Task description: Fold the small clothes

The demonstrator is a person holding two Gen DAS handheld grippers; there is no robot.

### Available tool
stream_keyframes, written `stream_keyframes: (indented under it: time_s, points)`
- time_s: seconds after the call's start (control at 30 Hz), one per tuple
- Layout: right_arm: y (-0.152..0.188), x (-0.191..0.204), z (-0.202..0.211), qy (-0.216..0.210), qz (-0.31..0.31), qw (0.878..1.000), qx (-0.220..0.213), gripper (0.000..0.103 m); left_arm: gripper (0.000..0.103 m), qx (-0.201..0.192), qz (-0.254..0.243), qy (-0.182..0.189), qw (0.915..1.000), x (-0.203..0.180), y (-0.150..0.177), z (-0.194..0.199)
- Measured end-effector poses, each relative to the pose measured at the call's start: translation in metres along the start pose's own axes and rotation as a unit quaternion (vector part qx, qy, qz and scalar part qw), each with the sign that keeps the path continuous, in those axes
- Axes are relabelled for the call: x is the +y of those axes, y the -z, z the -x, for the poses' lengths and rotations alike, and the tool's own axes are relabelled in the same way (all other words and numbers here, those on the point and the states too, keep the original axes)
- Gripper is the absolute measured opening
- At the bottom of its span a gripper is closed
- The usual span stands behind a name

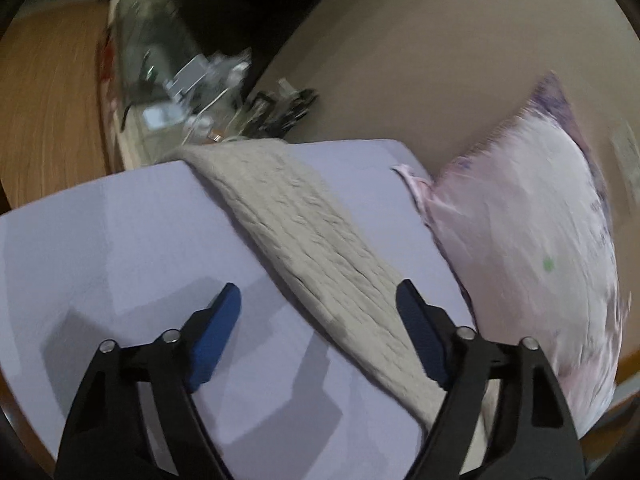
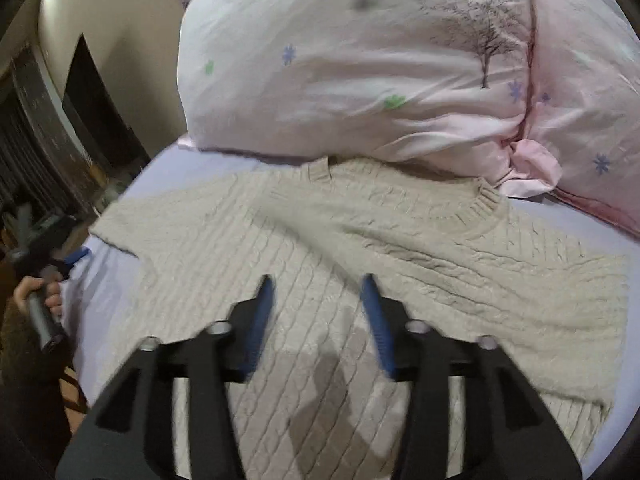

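Observation:
A beige cable-knit sweater (image 2: pixel 360 248) lies spread flat on the lavender bed sheet (image 2: pixel 120 292), collar toward the pillow, both sleeves out to the sides. In the left wrist view one sleeve (image 1: pixel 316 244) runs diagonally across the sheet (image 1: pixel 120 240). My left gripper (image 1: pixel 318 292) is open and empty, hovering over the sleeve's lower part. My right gripper (image 2: pixel 318 284) is open and empty, hovering above the sweater's chest. The left gripper also shows at the bed's left edge in the right wrist view (image 2: pixel 78 256), held by a hand.
A large pink pillow with flower and tree prints (image 2: pixel 380 60) lies against the sweater's collar; it also shows in the left wrist view (image 1: pixel 532 220). A cluttered bedside surface (image 1: pixel 192 92) stands beyond the bed's far corner. A beige wall (image 1: pixel 440 40) is behind.

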State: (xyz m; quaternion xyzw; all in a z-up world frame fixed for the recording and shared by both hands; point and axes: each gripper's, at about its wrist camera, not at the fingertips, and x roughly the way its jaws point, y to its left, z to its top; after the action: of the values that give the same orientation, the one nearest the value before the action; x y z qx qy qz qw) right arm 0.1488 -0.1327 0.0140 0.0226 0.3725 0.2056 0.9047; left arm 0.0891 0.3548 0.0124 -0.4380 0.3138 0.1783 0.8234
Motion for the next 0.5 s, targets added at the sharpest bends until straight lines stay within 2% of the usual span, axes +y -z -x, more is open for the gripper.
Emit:
stream_keyframes:
  time_s: [0.03,0.1,0.2,0.23,0.27,0.33,0.37,0.43,0.47,0.5]
  points:
    - [0.003,-0.008,0.014,0.0,-0.016,1.0,-0.015,0.068,0.074,-0.005,0.009,0.006,0.9999,0.004,-0.004,-0.002]
    - [0.001,-0.028,0.029,0.002,-0.047,0.998,-0.031,0.07,0.072,-0.01,0.024,0.007,0.9996,0.01,-0.013,-0.006]
    - [0.008,-0.053,0.048,0.01,-0.08,0.996,-0.042,0.074,0.063,-0.012,0.05,0.009,0.9987,0.016,-0.029,-0.013]
    - [0.008,-0.058,0.049,0.014,-0.084,0.995,-0.043,0.075,0.053,-0.012,0.052,0.002,0.9986,0.016,-0.036,-0.017]
    - [0.008,-0.065,0.047,0.019,-0.093,0.994,-0.051,0.076,0.033,-0.009,0.047,-0.01,0.9988,0.016,-0.041,-0.021]
    - [0.012,-0.081,0.053,0.019,-0.111,0.992,-0.054,0.077,0.01,0.0,0.022,-0.045,0.9987,0.007,-0.047,-0.03]
    - [0.013,-0.087,0.055,0.017,-0.118,0.991,-0.057,0.078,0.009,-0.005,0.003,-0.053,0.9986,-0.004,-0.048,-0.029]
    - [0.017,-0.097,0.061,0.018,-0.13,0.989,-0.065,0.08,0.008,-0.031,-0.066,-0.057,0.9958,-0.046,-0.045,-0.019]
    - [0.018,-0.101,0.065,0.02,-0.135,0.988,-0.069,0.08,0.007,-0.045,-0.111,-0.044,0.9918,-0.074,-0.039,-0.011]
    - [0.019,-0.106,0.066,0.022,-0.141,0.987,-0.073,0.08,0.007,-0.066,-0.184,-0.024,0.9803,-0.119,-0.022,0.0]
